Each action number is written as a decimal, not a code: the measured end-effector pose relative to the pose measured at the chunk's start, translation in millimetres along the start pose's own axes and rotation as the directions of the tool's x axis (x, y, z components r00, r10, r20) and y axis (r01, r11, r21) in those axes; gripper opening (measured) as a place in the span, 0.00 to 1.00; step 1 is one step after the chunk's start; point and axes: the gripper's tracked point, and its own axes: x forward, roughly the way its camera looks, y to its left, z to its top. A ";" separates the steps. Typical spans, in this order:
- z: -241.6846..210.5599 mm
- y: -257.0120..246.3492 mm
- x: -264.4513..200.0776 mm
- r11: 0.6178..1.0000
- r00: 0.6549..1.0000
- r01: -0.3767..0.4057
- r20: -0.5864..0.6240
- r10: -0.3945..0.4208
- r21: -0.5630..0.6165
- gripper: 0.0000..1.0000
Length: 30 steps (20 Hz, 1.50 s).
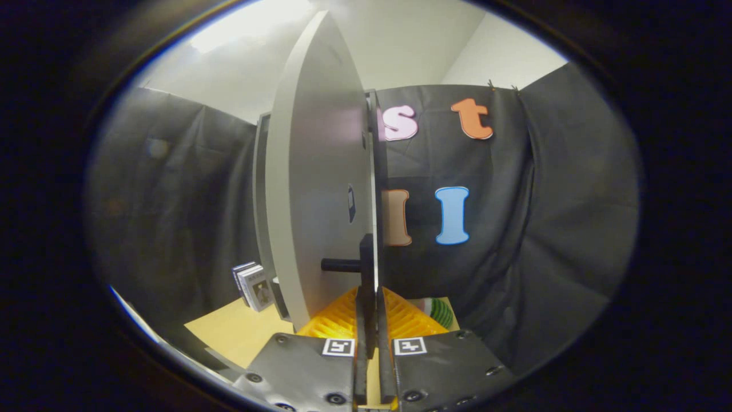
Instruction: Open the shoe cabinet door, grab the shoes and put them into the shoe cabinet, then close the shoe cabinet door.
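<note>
The grey shoe cabinet door point(314, 189) stands swung out, seen nearly edge-on straight ahead of me. Its dark handle point(366, 257) is an upright bar on a short stub that sticks out to the left. My gripper point(372, 335) is shut on the lower end of that bar, one finger pressing on each side. The cabinet body point(262, 189) shows as a grey strip behind the door on its left. A white and green striped object point(439, 312), perhaps a shoe, peeks out low on the right beyond the fingers; most of it is hidden.
A yellow ribbed rack point(337, 323) lies on the tan tabletop point(240, 332) just beyond the fingers. A small stack of tagged cards point(254, 286) stands by the cabinet's foot on the left. Black cloth walls close in all round.
</note>
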 end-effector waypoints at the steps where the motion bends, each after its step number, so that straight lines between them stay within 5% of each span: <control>1: 0.6 -0.1 0.1 1.000 1.000 0.001 0.003 -0.001 0.002 0.11; 16: 7.2 14.2 -10.8 0.992 0.990 0.120 0.069 -0.122 0.024 0.09; 19: -1.8 28.6 -7.5 0.993 0.991 0.121 0.054 -0.121 0.013 0.32; 30: -92.7 88.8 -1.2 0.985 0.981 0.115 -0.172 -0.092 0.128 0.42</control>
